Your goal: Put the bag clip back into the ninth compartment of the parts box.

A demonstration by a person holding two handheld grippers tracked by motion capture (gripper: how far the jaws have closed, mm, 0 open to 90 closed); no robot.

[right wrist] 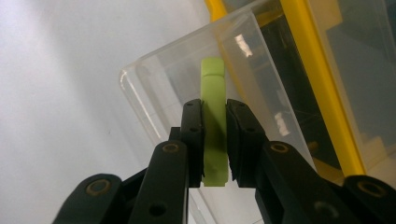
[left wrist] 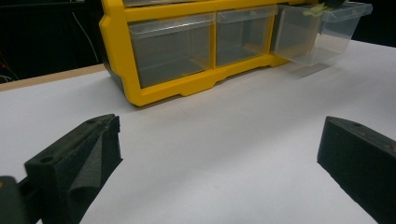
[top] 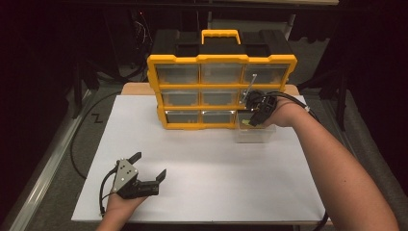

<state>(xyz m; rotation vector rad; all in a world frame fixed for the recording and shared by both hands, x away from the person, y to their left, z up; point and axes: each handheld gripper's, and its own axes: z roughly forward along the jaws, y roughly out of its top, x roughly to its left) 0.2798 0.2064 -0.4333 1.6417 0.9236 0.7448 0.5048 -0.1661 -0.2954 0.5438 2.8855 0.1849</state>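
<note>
A yellow and black drawer organizer (top: 221, 62) stands at the back of the white table (top: 207, 187). Its bottom right clear drawer (top: 255, 134) is pulled out. My right gripper (top: 250, 119) hangs over that drawer, shut on a flat light green piece (top: 245, 123). In the right gripper view the green piece (right wrist: 214, 88) is clamped upright between the jaws of the right gripper (right wrist: 215, 119), above the drawer's open top (right wrist: 154, 93). My left gripper (top: 150, 164) rests near the front left of the table, open and holding nothing. Its fingers (left wrist: 79, 158) stand wide apart.
The organizer's other clear drawers (left wrist: 170, 46) are pushed in. Black cables trail off the table's left side (top: 79, 144) and from the right gripper (top: 296, 101). White tabletop lies between the left gripper and the organizer (left wrist: 224, 121).
</note>
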